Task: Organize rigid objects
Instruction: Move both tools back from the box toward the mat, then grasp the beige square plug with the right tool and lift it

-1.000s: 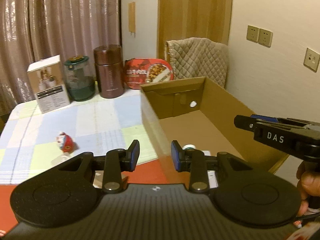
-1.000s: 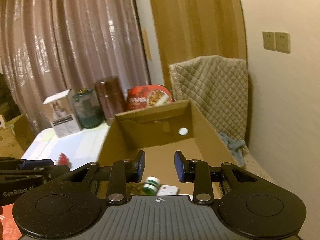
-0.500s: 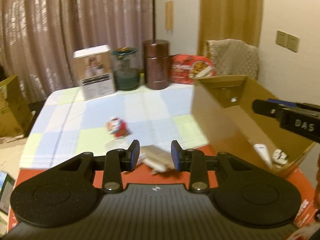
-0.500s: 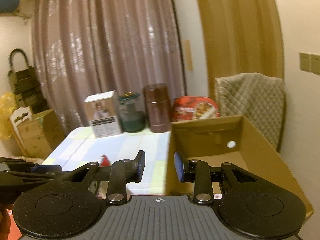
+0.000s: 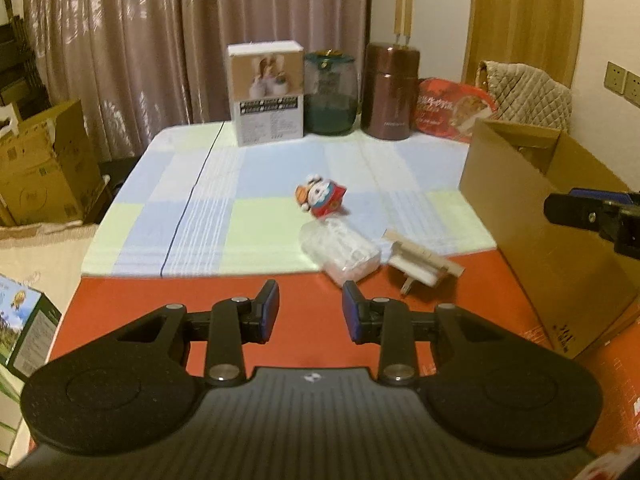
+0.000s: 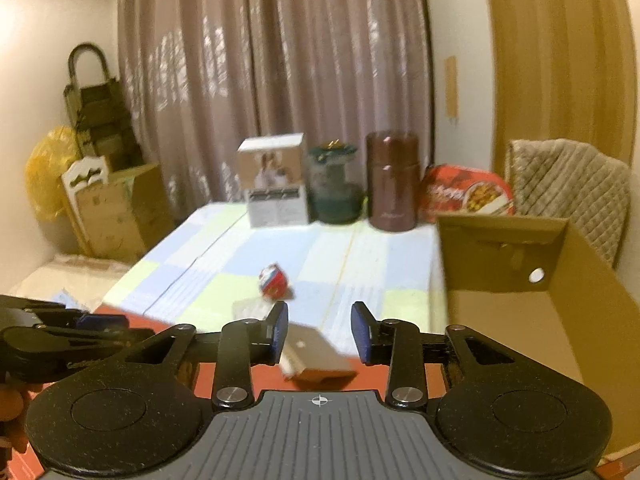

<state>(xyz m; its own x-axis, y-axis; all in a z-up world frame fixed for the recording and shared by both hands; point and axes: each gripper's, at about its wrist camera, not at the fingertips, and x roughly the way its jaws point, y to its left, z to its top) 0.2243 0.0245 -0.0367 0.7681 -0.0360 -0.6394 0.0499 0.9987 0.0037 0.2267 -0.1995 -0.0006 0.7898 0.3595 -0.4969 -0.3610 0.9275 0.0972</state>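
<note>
While both grippers are hanging open and empty, the wooden block (image 6: 316,358) is lying just ahead between the right gripper (image 6: 319,332) fingers. Its long axis is slanting right, and the left gripper (image 5: 310,312) is sitting farther back.

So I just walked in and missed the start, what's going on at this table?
A person is sorting loose items into the open brown cardboard box, with a handheld gripper in each hand. Both the left gripper and right gripper are open and empty. A red-and-white toy figure, a clear plastic packet and a small wooden block piece lie on the table.
</note>
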